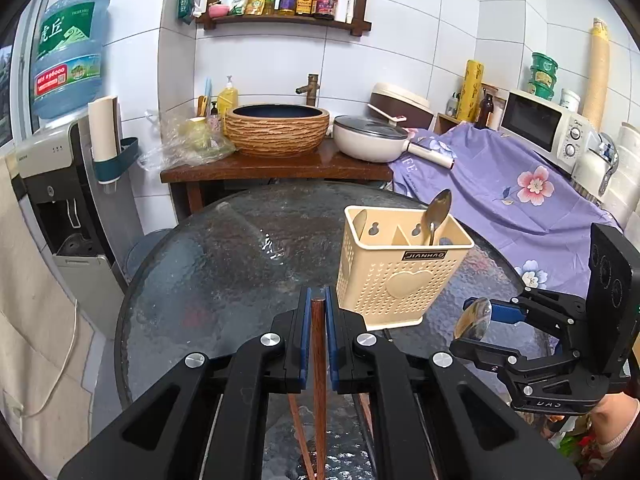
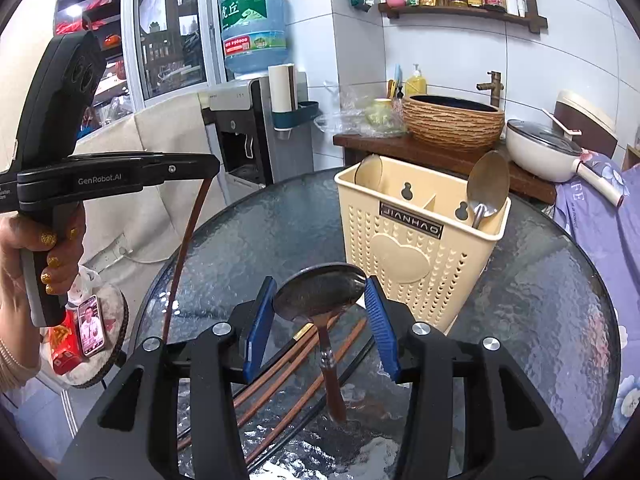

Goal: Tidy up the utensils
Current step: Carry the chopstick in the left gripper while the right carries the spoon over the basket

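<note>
Left wrist view: left gripper [image 1: 317,312] clamped on a wooden chopstick [image 1: 319,380], raised beside the cream holder [image 1: 394,276] — poised for dropping in.

Right wrist view: right gripper [image 2: 320,300] pinching a spoon [image 2: 319,291] by its bowl, handle hanging; more chopsticks [image 2: 280,376] left on the glass table [image 2: 540,300].

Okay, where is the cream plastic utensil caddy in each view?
Left wrist view: cream plastic utensil caddy right of centre, on the glass table.
Right wrist view: same caddy centre-right, behind the held spoon.
Shared landmark: woven-look basin behind it.
</note>
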Demonstrator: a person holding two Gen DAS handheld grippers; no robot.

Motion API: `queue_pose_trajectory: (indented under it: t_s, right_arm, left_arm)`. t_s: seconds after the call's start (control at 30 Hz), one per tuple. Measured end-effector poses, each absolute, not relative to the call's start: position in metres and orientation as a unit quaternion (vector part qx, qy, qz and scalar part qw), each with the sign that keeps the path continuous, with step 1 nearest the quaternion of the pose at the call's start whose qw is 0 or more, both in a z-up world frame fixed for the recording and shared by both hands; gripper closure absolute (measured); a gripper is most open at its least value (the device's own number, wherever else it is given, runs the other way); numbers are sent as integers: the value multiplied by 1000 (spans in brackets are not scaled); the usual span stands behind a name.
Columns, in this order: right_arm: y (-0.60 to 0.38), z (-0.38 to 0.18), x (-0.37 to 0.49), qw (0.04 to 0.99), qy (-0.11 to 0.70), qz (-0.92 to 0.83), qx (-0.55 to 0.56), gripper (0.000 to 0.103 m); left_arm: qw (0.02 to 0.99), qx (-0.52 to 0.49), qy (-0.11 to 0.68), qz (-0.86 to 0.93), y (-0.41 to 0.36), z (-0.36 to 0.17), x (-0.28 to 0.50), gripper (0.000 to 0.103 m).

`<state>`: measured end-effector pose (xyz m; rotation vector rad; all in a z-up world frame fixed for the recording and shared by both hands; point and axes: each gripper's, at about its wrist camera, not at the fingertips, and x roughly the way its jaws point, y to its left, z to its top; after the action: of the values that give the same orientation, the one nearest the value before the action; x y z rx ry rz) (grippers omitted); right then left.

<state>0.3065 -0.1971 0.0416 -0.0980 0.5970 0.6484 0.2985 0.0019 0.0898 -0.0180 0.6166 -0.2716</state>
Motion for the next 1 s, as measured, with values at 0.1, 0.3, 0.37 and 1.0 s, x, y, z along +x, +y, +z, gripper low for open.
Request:
queue_pose_trajectory:
  t_s: [0.1,0.3,0.37,1.0]
  right_arm:
    - [-198,45,307,903,288,316,-42,57]
    - [-197,54,306,904,283,318,-38,57]
    - [-197,58,307,904,283,320,-35,57]
    - [-199,140,319,917,239,317,-17,57]
  left_arm:
    - [945,-12,298,-138,3,96,297,96]
    - [948,-11,284,-144,0,108,293,96]
    - [949,-8,278,-146,-3,115,292,96]
    - [963,7,198,-181,-36,211,290,96]
